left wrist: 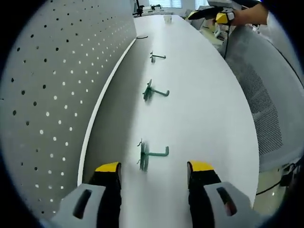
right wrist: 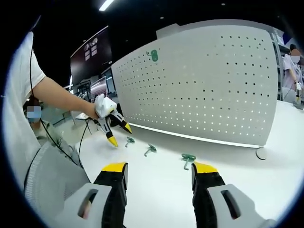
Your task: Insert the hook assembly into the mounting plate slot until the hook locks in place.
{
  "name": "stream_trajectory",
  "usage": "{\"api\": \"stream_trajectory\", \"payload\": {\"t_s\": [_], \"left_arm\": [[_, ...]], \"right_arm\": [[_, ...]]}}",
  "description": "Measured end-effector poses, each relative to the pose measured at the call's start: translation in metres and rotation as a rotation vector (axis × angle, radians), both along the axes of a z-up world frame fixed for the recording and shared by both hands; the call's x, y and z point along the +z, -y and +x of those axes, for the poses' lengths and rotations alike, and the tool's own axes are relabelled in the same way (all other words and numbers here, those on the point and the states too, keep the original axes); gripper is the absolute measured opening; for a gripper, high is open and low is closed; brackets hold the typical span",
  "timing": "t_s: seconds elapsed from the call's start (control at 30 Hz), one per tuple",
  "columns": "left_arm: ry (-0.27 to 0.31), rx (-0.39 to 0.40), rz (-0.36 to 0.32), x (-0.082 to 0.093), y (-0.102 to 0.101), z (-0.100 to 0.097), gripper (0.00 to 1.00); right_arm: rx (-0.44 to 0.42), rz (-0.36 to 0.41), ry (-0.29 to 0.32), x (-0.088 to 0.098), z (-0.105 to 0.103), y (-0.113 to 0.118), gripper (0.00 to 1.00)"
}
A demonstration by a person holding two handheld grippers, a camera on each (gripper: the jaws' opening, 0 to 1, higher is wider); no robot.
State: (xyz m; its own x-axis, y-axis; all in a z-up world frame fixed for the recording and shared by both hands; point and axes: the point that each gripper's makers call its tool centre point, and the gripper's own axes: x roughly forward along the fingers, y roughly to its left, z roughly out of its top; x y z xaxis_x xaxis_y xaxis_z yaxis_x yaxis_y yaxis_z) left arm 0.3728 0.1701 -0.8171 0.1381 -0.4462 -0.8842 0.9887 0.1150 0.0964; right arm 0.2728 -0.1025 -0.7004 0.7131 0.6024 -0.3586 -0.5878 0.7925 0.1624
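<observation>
Three green hook assemblies lie in a row on the white table (left wrist: 209, 109): the nearest hook (left wrist: 152, 155) just beyond my left gripper (left wrist: 154, 167), a second hook (left wrist: 154, 91) farther on, and a third hook (left wrist: 156, 57) beyond it. The left gripper is open and holds nothing. The grey perforated mounting plate (left wrist: 57, 95) stands along the left. In the right gripper view the plate (right wrist: 204, 90) carries one green hook (right wrist: 153, 55) near its top left corner. The three hooks (right wrist: 188, 158), (right wrist: 150, 149), (right wrist: 129, 140) lie before it. My right gripper (right wrist: 159, 168) is open and empty. The left gripper (right wrist: 120, 134), in a gloved hand, hovers open near the leftmost hook.
A grey mesh chair (left wrist: 266, 95) stands at the table's right edge, seen too as the chair (right wrist: 52, 175) under the person's arm. A small black ring (left wrist: 141, 37) lies by the plate's far end. Another person (right wrist: 294, 61) stands at the far right.
</observation>
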Motion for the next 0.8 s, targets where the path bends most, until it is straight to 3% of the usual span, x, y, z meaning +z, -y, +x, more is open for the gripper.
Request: {"api": "stream_trajectory", "payload": {"t_s": [0.23,0.8], "left_arm": [[-0.048,0.012,0.001,-0.0071,-0.0004,0.0024,0.53],[-0.096,0.010,0.002,-0.0114,-0.0001,0.0061,0.44]], "right_arm": [[-0.011,0.005,-0.009,-0.0006,0.0005,0.0017,0.50],[0.003,0.012,-0.029,-0.0029,-0.0011,-0.0031,0.49]]}}
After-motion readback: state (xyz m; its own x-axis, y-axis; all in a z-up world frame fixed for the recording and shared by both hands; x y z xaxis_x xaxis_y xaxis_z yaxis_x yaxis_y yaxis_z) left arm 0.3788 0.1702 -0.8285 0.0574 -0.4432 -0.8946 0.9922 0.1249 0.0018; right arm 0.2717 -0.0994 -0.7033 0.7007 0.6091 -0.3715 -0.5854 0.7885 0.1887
